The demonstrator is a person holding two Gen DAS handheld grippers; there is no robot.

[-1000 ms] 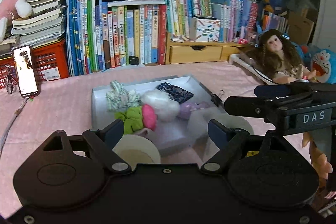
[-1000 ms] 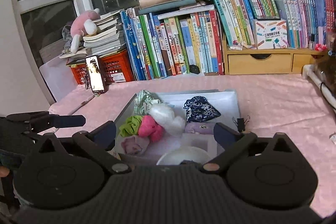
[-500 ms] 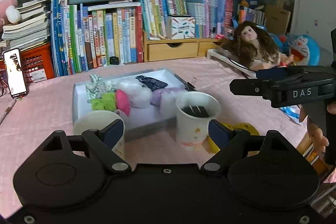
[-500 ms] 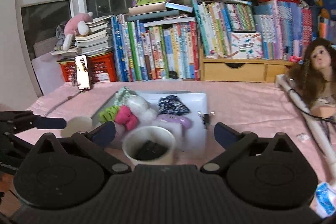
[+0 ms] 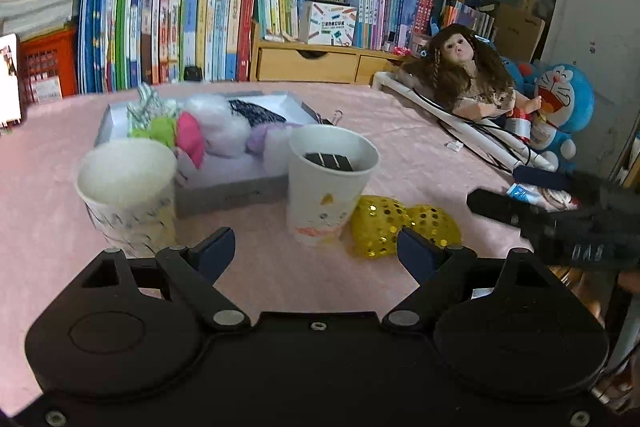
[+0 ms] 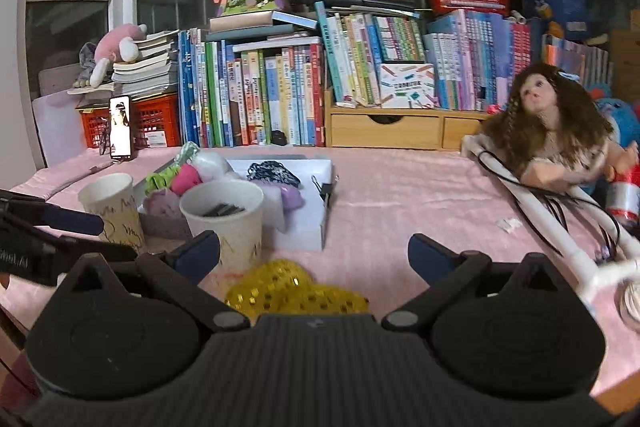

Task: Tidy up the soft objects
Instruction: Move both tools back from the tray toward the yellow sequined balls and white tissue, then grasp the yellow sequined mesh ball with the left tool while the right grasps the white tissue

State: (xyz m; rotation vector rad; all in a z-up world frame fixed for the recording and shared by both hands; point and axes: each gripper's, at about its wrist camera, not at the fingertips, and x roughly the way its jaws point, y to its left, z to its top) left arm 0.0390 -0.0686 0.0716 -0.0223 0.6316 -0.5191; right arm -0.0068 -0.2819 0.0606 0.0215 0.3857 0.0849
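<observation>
Soft bits heaped in grey tray (image 5: 224, 193) on pink table cover (image 5: 400, 147): striped cloth (image 5: 150, 105), green piece (image 5: 160, 129), pink piece (image 5: 191, 139), white fluff (image 5: 222, 129), dark patterned pouch (image 5: 256, 113), lilac piece (image 5: 258, 141). Tray's near wall hides their undersides. Yellow sequined piece (image 5: 384, 227) lies outside the tray, touching the right paper cup (image 5: 328, 183); right wrist view cuts off its near half behind the gripper body. Cup holds dark clips, probably binder clips. Left paper cup (image 5: 128, 187): contents not visible. Left gripper (image 5: 316, 251) wide open, holding nothing. Right gripper (image 6: 314, 255) wide open, holding nothing, above the sequined piece. Doll (image 5: 464, 75) at table's right edge.
</observation>
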